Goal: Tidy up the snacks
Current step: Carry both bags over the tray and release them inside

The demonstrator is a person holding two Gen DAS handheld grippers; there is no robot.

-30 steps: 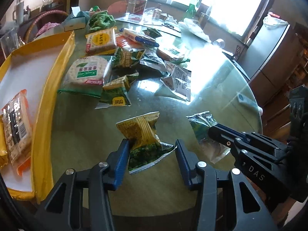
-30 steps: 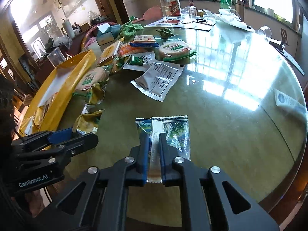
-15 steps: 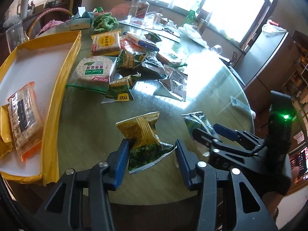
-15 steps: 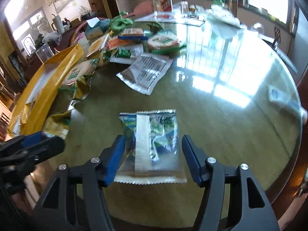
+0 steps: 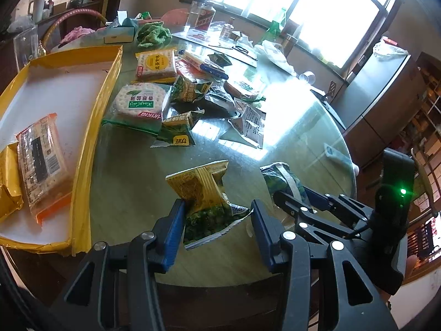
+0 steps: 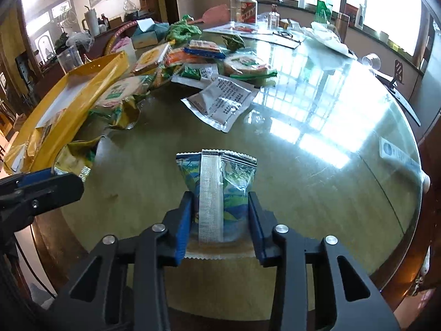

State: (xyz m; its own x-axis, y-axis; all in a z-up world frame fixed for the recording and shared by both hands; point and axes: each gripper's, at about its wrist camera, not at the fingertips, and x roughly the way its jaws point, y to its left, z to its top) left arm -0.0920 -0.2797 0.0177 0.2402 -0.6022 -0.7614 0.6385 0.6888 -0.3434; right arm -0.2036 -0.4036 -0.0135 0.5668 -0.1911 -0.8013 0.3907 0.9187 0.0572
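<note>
My left gripper (image 5: 216,216) is open around a yellow and green snack packet (image 5: 205,195) that lies on the glass table; the left finger touches its edge. My right gripper (image 6: 220,207) stands around a blue-green clear packet (image 6: 217,182) lying seam side up, the pads touching its two sides. That packet and the right gripper (image 5: 286,193) also show in the left wrist view. A yellow tray (image 5: 82,127) with a cracker pack (image 5: 41,160) sits at the left.
Several snack packs lie in a pile mid-table: a round cracker pack (image 5: 137,104), a yellow biscuit pack (image 5: 155,64), a silver sachet (image 6: 220,102). Bottles, a tissue box and a green cloth stand at the far side. The table's front edge (image 6: 399,248) is close.
My right gripper let go of the packet's seam, opened wide, then closed in on the packet's sides. My left gripper stayed open around the yellow packet.
</note>
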